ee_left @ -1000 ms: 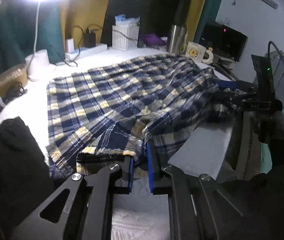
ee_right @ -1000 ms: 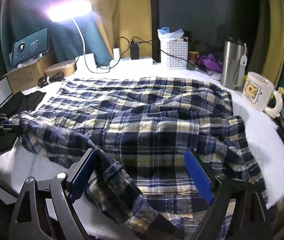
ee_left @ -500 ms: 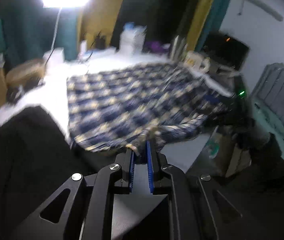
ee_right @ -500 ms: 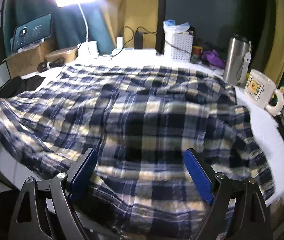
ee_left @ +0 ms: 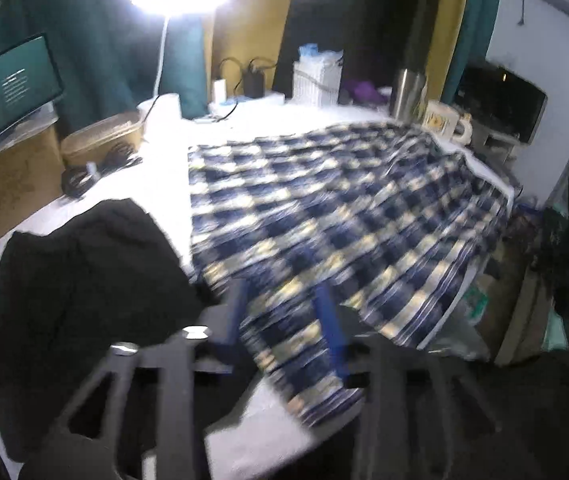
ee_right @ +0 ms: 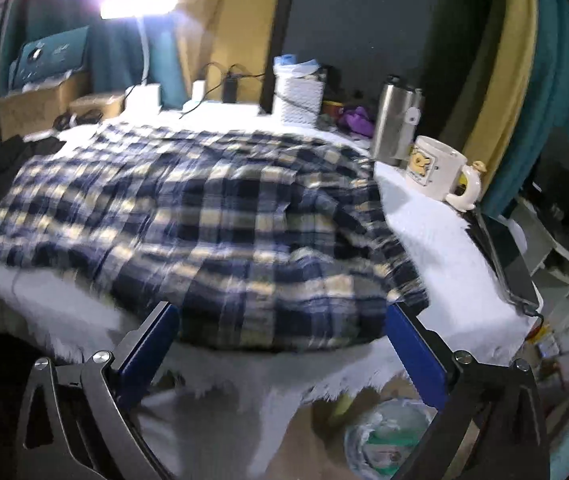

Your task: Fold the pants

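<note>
1. While both grippers stand open and hold nothing, the plaid pants (ee_right: pixel 212 236) lie spread across the white-covered bench (ee_right: pixel 440 248), one corner hanging over the near edge.
2. The step in hand looks like choosing fresh grips for a fold, and it goes best if each gripper takes an outer edge or corner and not a loose bunch from the middle.
3. The left gripper (ee_left: pixel 284 320) has its jaws moderately apart; the overhanging corner of the pants (ee_left: pixel 324 240) passes between the blue pads but nothing pinches it. The view is blurred, so I cannot tell whether the cloth touches a pad.
4. The right gripper (ee_right: pixel 280 344) has its jaws spread wide, just short of the near hem; the cloth lies ahead of the tips, not between them.
5. Both grips should probably close on a single clean layer at the hem, then lift together so the cloth carries over evenly without dragging.
6. A black garment (ee_left: pixel 84 280) lies just beside the pants on the left side, and a mug (ee_right: pixel 436 170) and steel flask (ee_right: pixel 396 120) stand near the far right edge; a wide sweep could catch them.
</note>
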A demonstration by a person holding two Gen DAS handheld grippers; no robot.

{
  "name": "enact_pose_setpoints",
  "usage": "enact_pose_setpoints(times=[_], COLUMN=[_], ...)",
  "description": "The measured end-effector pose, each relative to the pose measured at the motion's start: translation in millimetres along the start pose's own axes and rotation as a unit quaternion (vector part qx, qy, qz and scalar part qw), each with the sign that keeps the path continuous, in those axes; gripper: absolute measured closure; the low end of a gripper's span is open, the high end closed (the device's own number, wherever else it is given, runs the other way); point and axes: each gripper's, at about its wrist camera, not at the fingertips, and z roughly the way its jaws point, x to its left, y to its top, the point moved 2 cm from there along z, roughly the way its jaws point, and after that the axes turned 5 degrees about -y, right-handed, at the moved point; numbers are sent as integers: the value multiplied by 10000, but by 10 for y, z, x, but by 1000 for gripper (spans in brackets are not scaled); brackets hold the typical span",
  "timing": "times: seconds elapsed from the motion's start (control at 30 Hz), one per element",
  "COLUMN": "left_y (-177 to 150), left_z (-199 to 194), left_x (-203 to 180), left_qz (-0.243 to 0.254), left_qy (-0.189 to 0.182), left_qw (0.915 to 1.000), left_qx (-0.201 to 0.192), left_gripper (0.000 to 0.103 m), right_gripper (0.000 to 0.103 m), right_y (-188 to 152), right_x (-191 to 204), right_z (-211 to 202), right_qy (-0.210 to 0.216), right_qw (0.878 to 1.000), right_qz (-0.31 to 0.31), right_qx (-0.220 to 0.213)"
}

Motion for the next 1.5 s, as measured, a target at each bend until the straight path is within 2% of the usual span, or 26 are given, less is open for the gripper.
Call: enact_pose_setpoints(times=[0.1, 0.17, 0.33, 0.43, 0.63, 0.73, 0.83, 0.9, 0.97, 1.07, 1.13, 1.27, 1.43, 1.5], left_y=[81, 100, 80, 45, -18, -56, -81, -101, -117, -165, -221, -323, -375, -410], left_z=[186, 338, 601, 689, 738, 761, 756, 737, 734, 786, 862, 1037, 952, 902], left_x=[-261, -444, -686, -754, -808, -827, -852, -883, -926, -1020, -1088, -1061, -783, -705], left_qz=[221, 351, 458, 504, 622, 639, 696, 772, 843, 956, 1131, 1389, 1166, 1272], left_qy=[-412, -692, -1056, -1079, -1177, -1228, -1272, -1319, -1335, -1396, -1290, -505, -234, -106], left_qw=[9989, 9970, 9931, 9925, 9906, 9898, 9888, 9877, 9870, 9850, 9842, 9859, 9901, 9895], left_qx=[-1, 70, 220, 282, 303, 342, 351, 335, 306, 348, 436, 786, 752, 680], left_gripper=[55, 55, 54, 37, 30, 30, 30, 23, 9, 9, 9, 9, 10, 21], right_gripper=[0, 0, 0, 0, 0, 0, 0, 0, 0, 0, 0, 0, 0, 0], right_y=[-117, -165, -163, -115, 42, 115, 254, 344, 461, 597, 667, 716, 658, 615], right_x=[129, 140, 151, 132, 107, 136, 94, 52, -11, -106, -164, -233, -272, -316], right_z=[109, 149, 215, 239, 168, 235, 316, 348, 422, 543, 636, 796, 796, 782], right_qy=[-570, -688, -933, -780, -429, -443, -312, -200, 19, 245, 436, 569, 605, 599], right_qw=[9961, 9944, 9896, 9888, 9911, 9902, 9939, 9960, 9981, 9996, 9989, 9972, 9965, 9962], right_qz=[-658, -773, -1080, -1251, -1257, -1325, -1058, -874, -621, -159, 174, 468, 568, 620], right_qx=[153, 213, 191, 251, 127, 88, 17, -36, -23, -27, -27, 95, 118, 122])
